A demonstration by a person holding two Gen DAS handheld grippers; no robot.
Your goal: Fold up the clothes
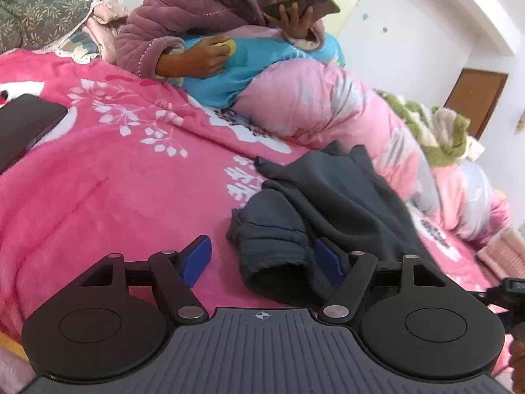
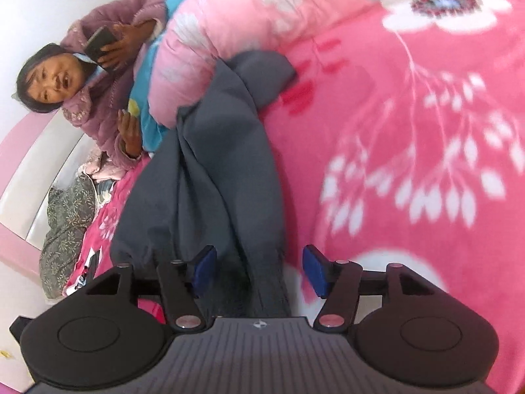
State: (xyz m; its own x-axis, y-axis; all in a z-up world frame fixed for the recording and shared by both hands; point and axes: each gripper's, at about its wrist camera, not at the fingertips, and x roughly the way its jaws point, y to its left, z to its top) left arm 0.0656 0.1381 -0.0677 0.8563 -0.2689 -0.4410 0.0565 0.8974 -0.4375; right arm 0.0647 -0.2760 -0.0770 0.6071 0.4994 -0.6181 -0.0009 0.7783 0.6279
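Both the left gripper (image 1: 265,257) and right gripper (image 2: 259,271) stand open around the dark garment (image 1: 328,197) at lower centre, gripping nothing, on the pink bed (image 1: 115,180).

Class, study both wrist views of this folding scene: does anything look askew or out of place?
Yes. The dark garment lies bunched and twisted on the pink blanket, its far end pushed against the quilt, not spread flat for folding.

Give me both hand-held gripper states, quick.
Left hand-held gripper: open, dark grey garment cuff between pads.
Right hand-held gripper: open, garment between pads, not gripped.
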